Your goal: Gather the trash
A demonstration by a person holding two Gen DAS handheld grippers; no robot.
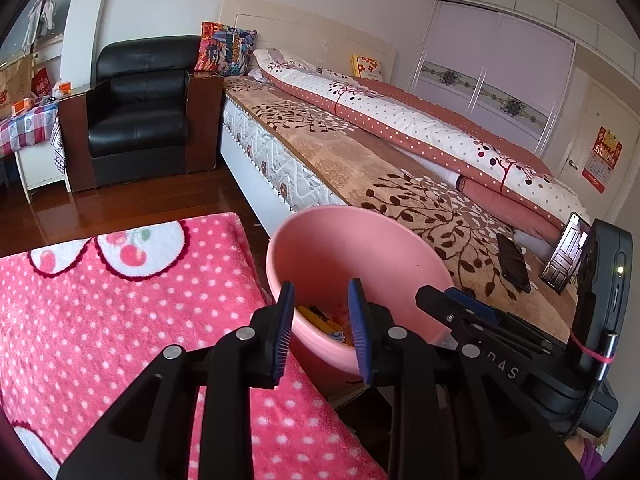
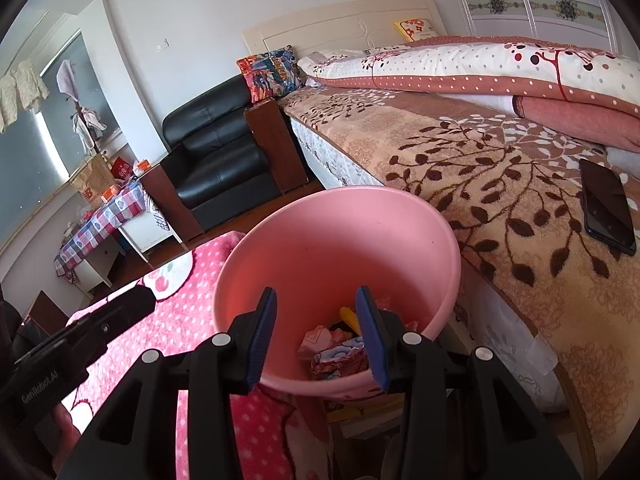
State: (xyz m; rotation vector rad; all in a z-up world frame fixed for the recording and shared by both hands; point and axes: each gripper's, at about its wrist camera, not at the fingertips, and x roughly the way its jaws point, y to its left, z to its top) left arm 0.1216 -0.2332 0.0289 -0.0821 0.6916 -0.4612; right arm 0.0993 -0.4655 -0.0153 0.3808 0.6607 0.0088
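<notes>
A pink plastic basin point(image 1: 352, 248) point(image 2: 340, 240) stands between the pink dotted blanket and the bed. Crumpled wrappers point(image 2: 340, 350) and a yellow piece point(image 1: 316, 316) lie in its bottom. My left gripper point(image 1: 322, 292) hangs over the basin's near left rim, open, with nothing between its blue pads. My right gripper point(image 2: 316, 296) is over the basin's near rim, also open and empty, with the wrappers showing below the gap. The right gripper's body point(image 1: 520, 332) shows at the right of the left wrist view, and the left gripper's body point(image 2: 80, 332) at the left of the right wrist view.
A pink dotted blanket point(image 1: 120, 320) covers the surface at the left. The bed point(image 1: 400, 160) with a leaf-patterned cover runs along the right, with a dark phone point(image 2: 608, 208) lying on it. A black armchair point(image 1: 140, 112) and a small table with a checked cloth point(image 1: 28, 128) stand beyond.
</notes>
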